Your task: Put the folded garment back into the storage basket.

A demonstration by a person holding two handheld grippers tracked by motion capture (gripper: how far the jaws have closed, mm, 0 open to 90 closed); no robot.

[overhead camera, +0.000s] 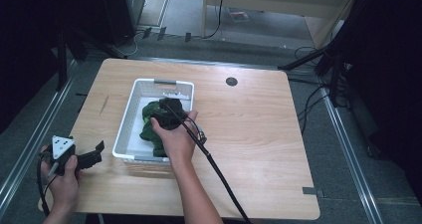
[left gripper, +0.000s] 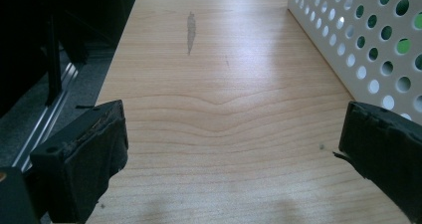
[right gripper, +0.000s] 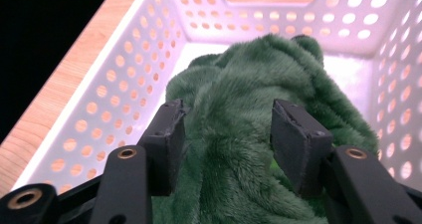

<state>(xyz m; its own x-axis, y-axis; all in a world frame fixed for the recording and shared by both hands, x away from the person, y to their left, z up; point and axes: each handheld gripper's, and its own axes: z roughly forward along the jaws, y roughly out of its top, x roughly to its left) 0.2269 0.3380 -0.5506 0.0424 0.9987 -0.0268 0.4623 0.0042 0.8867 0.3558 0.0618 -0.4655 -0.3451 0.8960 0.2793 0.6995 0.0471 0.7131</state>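
A white perforated basket stands on the left half of the wooden table. Inside it lies a green plush cloth. My right gripper reaches down into the basket. In the right gripper view its jaws press in on a bunched fold of the green plush, with the basket wall around it. My left gripper rests low at the table's near left corner, to the left of the basket. Its jaws stand wide apart over bare wood, with the basket's wall at the right.
A dark streak marks the wood ahead of the left gripper. A round grommet sits near the table's far edge. The right gripper's cable trails across the table towards the near edge. Metal rails and dark stands flank the table.
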